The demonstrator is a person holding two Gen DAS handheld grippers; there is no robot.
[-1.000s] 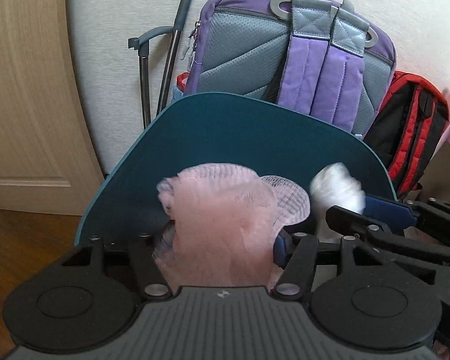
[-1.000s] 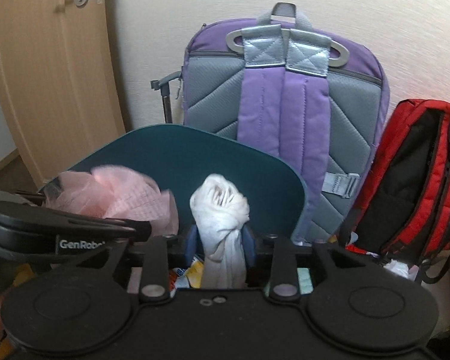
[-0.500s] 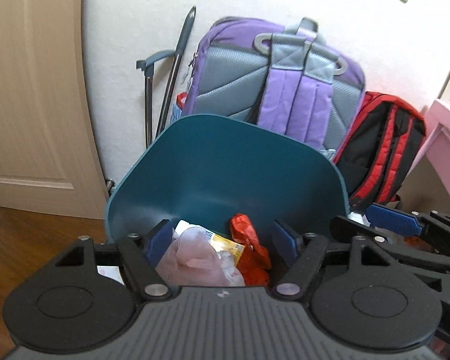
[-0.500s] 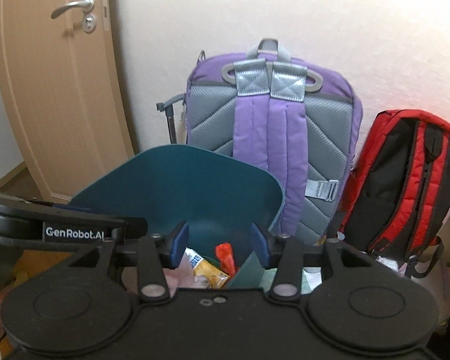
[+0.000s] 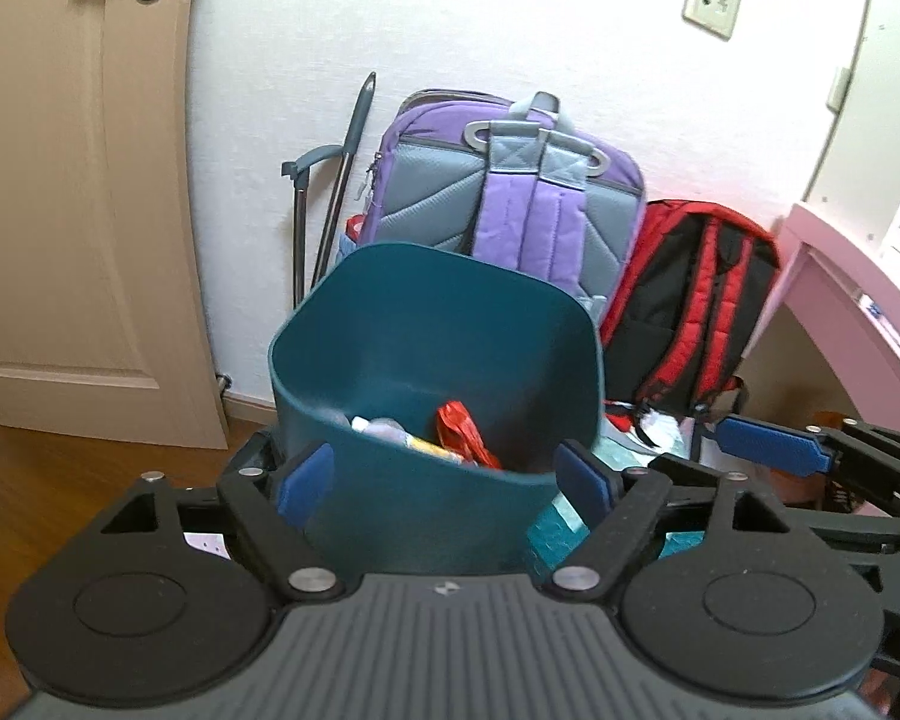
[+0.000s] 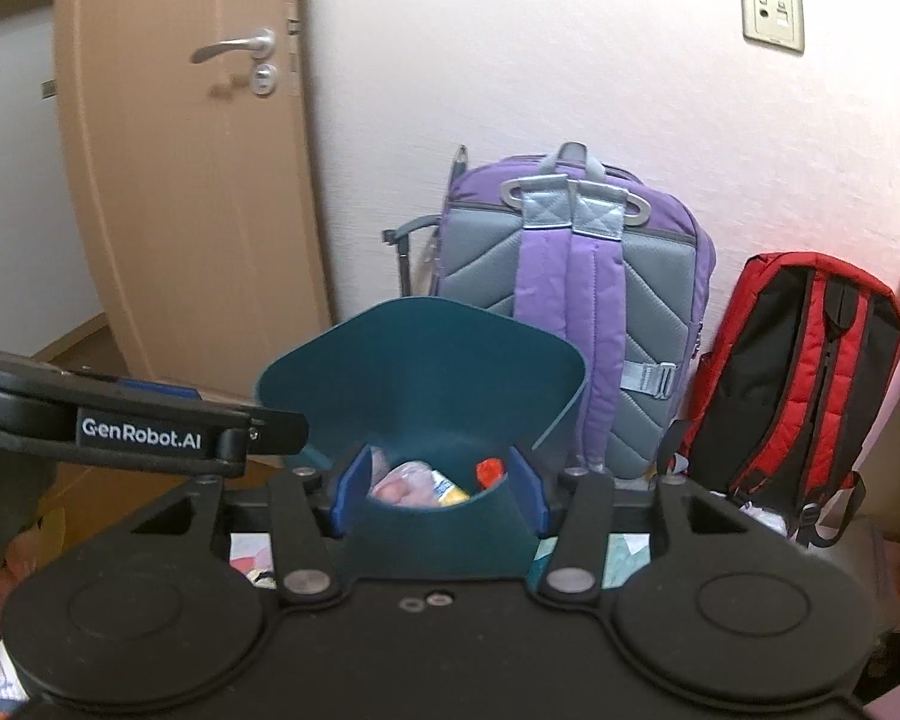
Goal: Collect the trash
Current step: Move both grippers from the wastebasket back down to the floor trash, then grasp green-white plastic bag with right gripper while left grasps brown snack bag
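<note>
While both hand-held grippers open empty, trash fills the teal bin — wrappers, tissue.

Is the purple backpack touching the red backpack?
Cannot tell. In the right wrist view the purple backpack and the red backpack show wall between them higher up; lower, they overlap.

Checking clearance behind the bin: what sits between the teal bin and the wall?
The purple backpack leans on the wall right behind the teal bin; both wrist views show it.
</note>
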